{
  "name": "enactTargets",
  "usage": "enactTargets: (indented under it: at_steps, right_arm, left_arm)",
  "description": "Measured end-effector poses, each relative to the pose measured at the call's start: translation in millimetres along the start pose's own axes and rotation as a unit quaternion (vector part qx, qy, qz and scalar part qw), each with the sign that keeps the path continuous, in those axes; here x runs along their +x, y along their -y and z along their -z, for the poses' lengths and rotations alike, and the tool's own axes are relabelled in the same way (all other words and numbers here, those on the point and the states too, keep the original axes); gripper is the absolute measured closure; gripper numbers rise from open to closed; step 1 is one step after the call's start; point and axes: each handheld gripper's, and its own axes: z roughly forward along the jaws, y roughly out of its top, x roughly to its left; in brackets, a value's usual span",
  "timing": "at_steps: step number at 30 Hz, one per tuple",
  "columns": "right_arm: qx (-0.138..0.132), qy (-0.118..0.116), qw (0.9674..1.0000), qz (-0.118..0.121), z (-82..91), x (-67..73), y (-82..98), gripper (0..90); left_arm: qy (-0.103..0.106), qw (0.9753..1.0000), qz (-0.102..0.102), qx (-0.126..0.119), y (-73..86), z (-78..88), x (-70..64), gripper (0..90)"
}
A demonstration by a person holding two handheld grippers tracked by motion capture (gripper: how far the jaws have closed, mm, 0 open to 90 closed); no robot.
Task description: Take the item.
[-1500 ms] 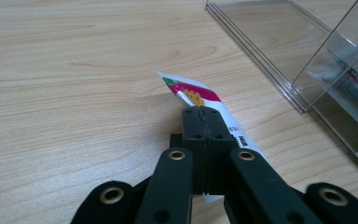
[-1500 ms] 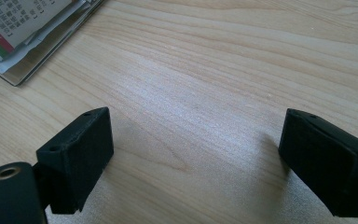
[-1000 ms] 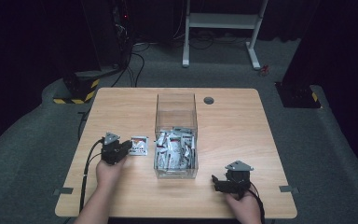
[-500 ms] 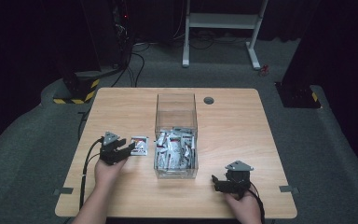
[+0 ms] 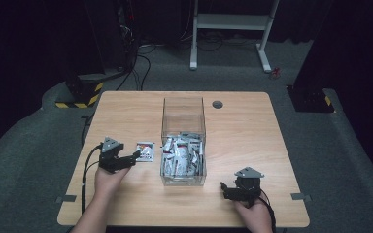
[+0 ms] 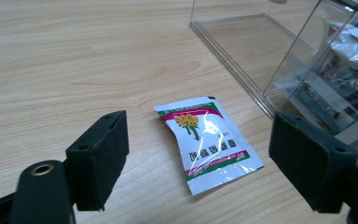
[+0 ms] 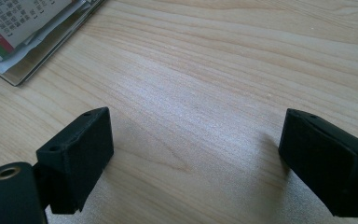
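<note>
The right gripper (image 5: 227, 190) is resting near the table's (image 5: 252, 136) front edge, jaws apart over bare wood grain, holding nothing. Farther in on the left, the left gripper (image 5: 135, 156) is pointing, jaws wide, at a flat glossy sachet (image 6: 207, 142) lying just beyond its tips, its long axis angled right. Just right of it, the clear plastic box (image 5: 183, 141) is holding many like sachets.

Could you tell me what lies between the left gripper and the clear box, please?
One sachet lies flat on the table between the open left gripper and the clear box, seen in the left gripper view.
</note>
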Motion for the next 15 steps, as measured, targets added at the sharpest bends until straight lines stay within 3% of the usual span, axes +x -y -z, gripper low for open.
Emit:
enactTargets:
  at_steps: [6, 15]
  right_arm:
    - [0.000, 0.000, 1.0000, 0.000, 0.0, 0.0, 0.0, 9.7]
    - [0.000, 0.000, 1.0000, 0.000, 0.0, 0.0, 0.0, 9.7]
  left_arm:
    - [0.007, 0.9999, -0.012, 0.001, 1.3, 9.4, -3.2, 15.1]
    - [0.027, 0.9996, -0.009, 0.005, 15.2, 27.7, -4.7, 15.0]
